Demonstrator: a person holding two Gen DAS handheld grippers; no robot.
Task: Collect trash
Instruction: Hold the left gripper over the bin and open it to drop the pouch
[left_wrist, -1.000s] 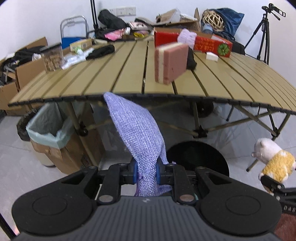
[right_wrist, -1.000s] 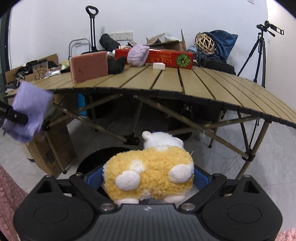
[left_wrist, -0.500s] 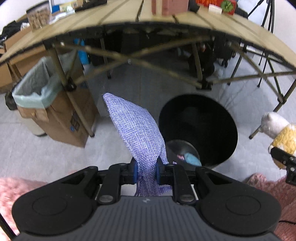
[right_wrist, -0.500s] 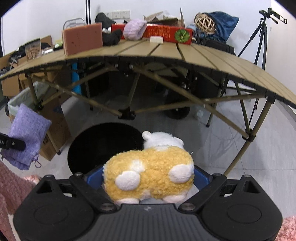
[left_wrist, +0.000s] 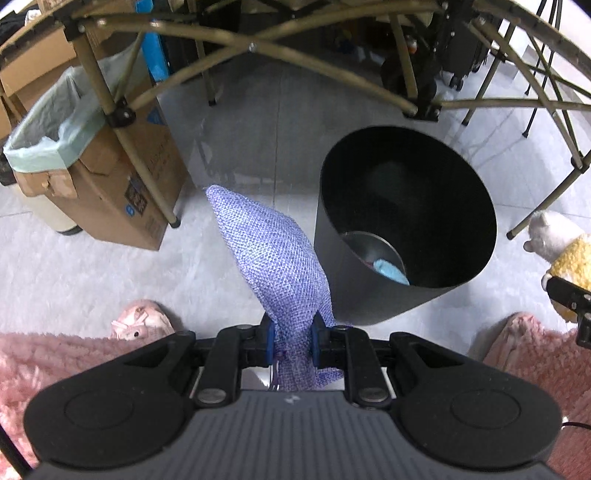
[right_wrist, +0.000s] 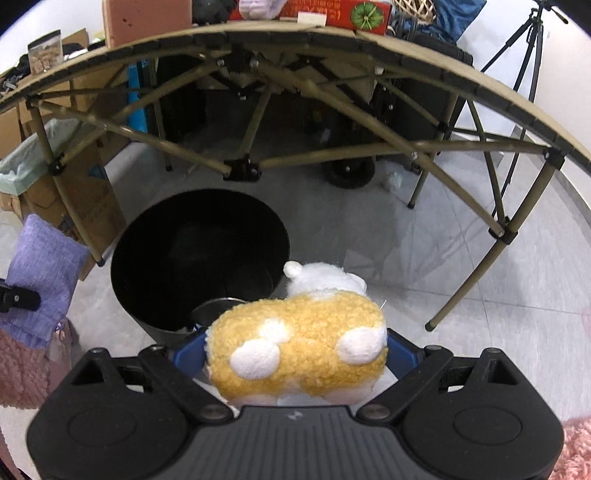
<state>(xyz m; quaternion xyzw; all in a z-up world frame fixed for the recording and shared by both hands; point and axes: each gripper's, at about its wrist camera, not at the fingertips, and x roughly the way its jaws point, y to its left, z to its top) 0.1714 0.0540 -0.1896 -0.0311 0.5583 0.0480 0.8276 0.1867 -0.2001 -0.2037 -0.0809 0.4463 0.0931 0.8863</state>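
Black trash bin (left_wrist: 406, 229) sits centre-right of the left wrist view, on the grey floor under the folding table (right_wrist: 406, 48); something light blue (left_wrist: 390, 272) lies inside. Your left gripper (left_wrist: 291, 343) is clamped on a purple woven pouch (left_wrist: 273, 258), just left of the bin. Your right gripper (right_wrist: 295, 354) is clamped on a yellow-and-white plush toy (right_wrist: 299, 347), at the bin's near rim.

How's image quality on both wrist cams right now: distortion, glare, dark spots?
Left wrist: heavy fisheye bowing of the folding table's frame, soft sheen on the pale floor tiles, black round trash bin interior mostly lost in shadow. Right wrist: the same bowing, the bin's inside black, yellow-and-white plush toy slightly soft up close.
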